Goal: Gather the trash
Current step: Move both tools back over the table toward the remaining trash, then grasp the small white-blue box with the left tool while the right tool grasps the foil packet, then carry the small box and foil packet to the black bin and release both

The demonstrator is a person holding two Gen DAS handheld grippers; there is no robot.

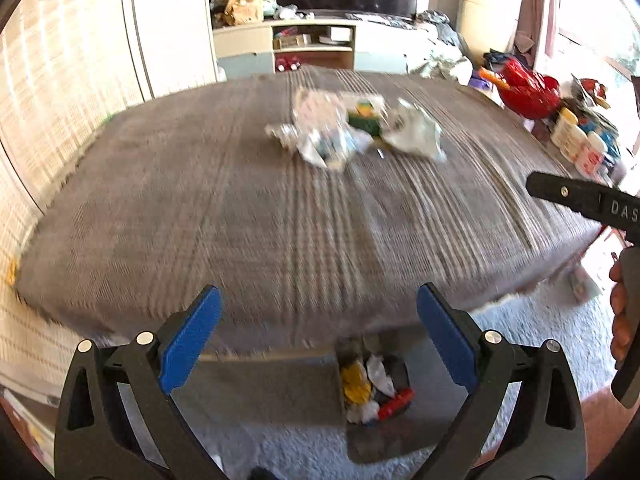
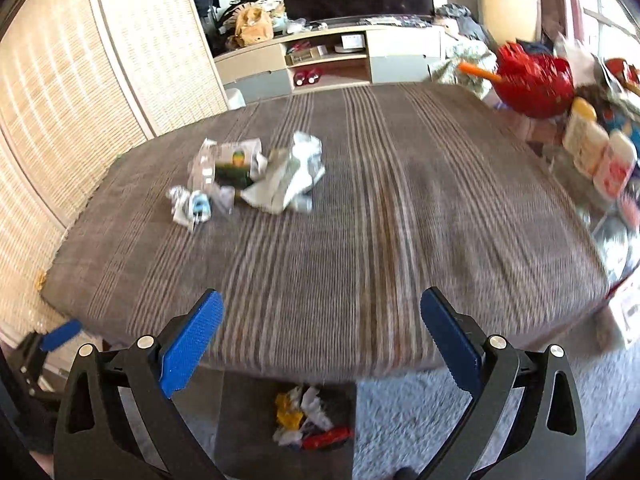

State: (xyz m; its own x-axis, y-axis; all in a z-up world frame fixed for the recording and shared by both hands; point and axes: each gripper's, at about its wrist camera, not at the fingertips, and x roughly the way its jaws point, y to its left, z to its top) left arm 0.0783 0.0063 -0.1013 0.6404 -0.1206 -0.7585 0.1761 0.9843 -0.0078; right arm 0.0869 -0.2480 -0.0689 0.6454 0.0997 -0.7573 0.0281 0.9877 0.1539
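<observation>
A: Both the left gripper (image 1: 319,332) and right gripper (image 2: 322,336) gape apart, empty. Trash pile (image 2: 248,176) sits upper left on the table (image 2: 400,240)

B: Risk: crumpled paper slipping short of the bin (image 2: 308,416) at bottom centre

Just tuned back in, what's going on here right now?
A person is clearing trash off a striped brown table. Both the left hand-held gripper and the right hand-held gripper are open and empty, hanging over the table's near edge. A trash bin on the floor below already holds crumpled wrappers. A pile of trash, crumpled paper, plastic and a green-labelled wrapper, is left on the table further back.
</observation>
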